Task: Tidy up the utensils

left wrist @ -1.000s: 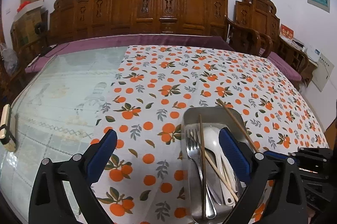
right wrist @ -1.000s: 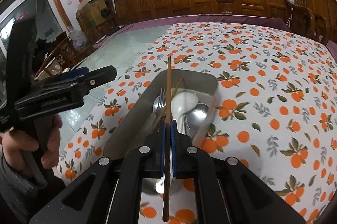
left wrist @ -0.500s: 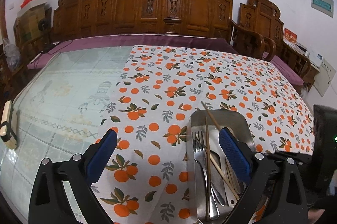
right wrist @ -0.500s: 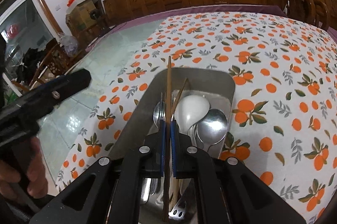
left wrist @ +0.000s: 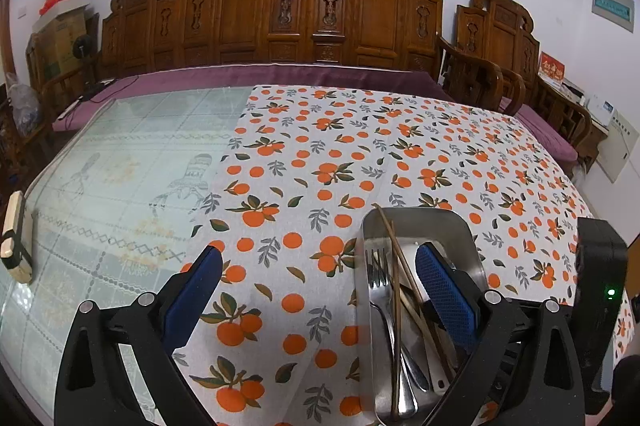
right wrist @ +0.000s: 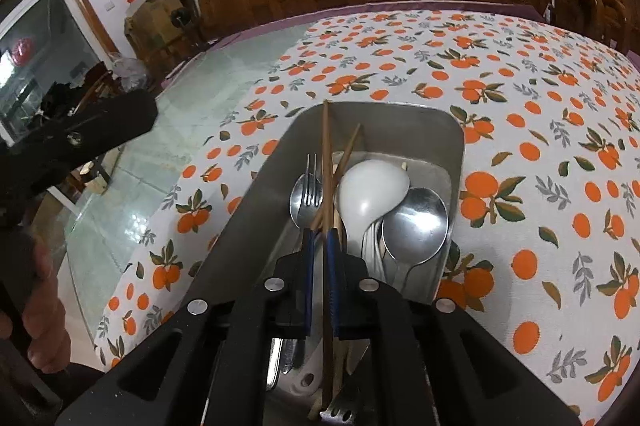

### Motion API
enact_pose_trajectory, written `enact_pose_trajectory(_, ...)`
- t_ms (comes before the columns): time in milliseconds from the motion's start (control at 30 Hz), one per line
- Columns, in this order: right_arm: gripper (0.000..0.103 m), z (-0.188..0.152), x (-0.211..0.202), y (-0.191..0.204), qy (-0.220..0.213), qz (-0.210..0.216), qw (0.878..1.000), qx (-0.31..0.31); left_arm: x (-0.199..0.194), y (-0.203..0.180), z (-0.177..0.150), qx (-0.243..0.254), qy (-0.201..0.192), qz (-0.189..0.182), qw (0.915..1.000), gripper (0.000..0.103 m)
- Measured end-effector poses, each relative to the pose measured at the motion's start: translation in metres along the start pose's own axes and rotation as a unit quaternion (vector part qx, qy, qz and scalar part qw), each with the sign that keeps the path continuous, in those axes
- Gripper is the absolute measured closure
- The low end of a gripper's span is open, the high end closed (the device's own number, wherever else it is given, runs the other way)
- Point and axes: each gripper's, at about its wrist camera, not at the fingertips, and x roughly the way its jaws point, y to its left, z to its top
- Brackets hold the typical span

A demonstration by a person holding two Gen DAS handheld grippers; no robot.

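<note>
A steel tray [right wrist: 448, 145] [left wrist: 424, 222] on the orange-print cloth holds a fork [right wrist: 310, 181], a white spoon [right wrist: 372, 185], a steel spoon [right wrist: 416, 222] and chopsticks. My right gripper [right wrist: 319, 238] is low in the tray; its blue pads [right wrist: 332, 258] have parted slightly around a brown chopstick [right wrist: 326, 153] that lies along the tray, tip on the far rim. My left gripper [left wrist: 316, 274] is open and empty above the cloth, its right finger [left wrist: 444, 286] over the tray. The fork [left wrist: 378, 274] and chopsticks [left wrist: 394, 266] also show in the left wrist view.
The orange-print cloth [left wrist: 360, 153] covers the right part of a glass-topped table [left wrist: 120, 165]. A small pale block [left wrist: 16, 238] lies at the table's left edge. Carved wooden chairs [left wrist: 280, 13] line the far side. The table's near edge lies just below the tray.
My right gripper has come down into the tray with the chopstick and its pads have opened slightly. The left gripper has barely moved and stays open.
</note>
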Motion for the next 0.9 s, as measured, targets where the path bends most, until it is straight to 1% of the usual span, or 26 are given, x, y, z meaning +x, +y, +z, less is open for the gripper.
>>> enact_pose_trajectory(233, 0.094, 0.001, -0.021, -0.002, -0.02, -0.015, 0.999, -0.03, 0.001, -0.002, -0.001, 0.004, 0.0, 0.004, 1.0, 0.01)
enact_pose_trajectory(500, 0.094, -0.006, -0.067, -0.013, -0.05, -0.036, 0.997, -0.049, -0.003, -0.015, -0.006, 0.007, -0.004, 0.005, 1.0, 0.01)
enact_pose_trajectory(533, 0.092, -0.007, -0.073, -0.015, -0.054, -0.038, 0.997, -0.049, -0.004, -0.017, -0.007, 0.008, -0.005, 0.004, 0.9999, 0.01)
enact_pose_trajectory(600, 0.077, -0.01, -0.088, -0.019, -0.065, -0.047, 0.996, -0.049, -0.006, -0.021, -0.008, 0.009, -0.005, 0.004, 0.9999, 0.009)
enact_pose_trajectory(633, 0.074, -0.012, -0.096, -0.022, -0.071, -0.051, 0.995, -0.048, -0.007, -0.024, -0.009, 0.011, -0.005, 0.002, 0.9999, 0.009)
enact_pose_trajectory(667, 0.068, -0.013, -0.101, -0.024, -0.074, -0.054, 0.995, -0.047, -0.008, -0.026, -0.01, 0.012, -0.006, 0.001, 0.9999, 0.009)
enact_pose_trajectory(700, 0.058, -0.015, -0.108, -0.026, -0.079, -0.061, 0.994, -0.045, -0.01, -0.029, -0.011, 0.015, -0.006, 0.0, 0.9999, 0.01)
enact_pose_trajectory(733, 0.052, -0.016, -0.115, -0.029, -0.084, -0.068, 0.993, -0.042, -0.012, -0.033, -0.013, 0.018, -0.007, -0.002, 0.9998, 0.01)
enact_pose_trajectory(800, 0.03, -0.019, -0.127, -0.035, -0.093, -0.079, 0.992, -0.034, -0.016, -0.039, -0.015, 0.023, -0.008, -0.005, 0.9997, 0.009)
enact_pose_trajectory(833, 0.027, -0.021, -0.134, -0.038, -0.098, -0.084, 0.991, -0.03, -0.019, -0.044, -0.018, 0.027, -0.009, -0.006, 0.9996, 0.009)
enact_pose_trajectory(900, 0.014, -0.025, -0.146, -0.043, -0.106, -0.093, 0.99, -0.023, -0.025, -0.052, -0.022, 0.034, -0.01, -0.006, 0.9993, 0.01)
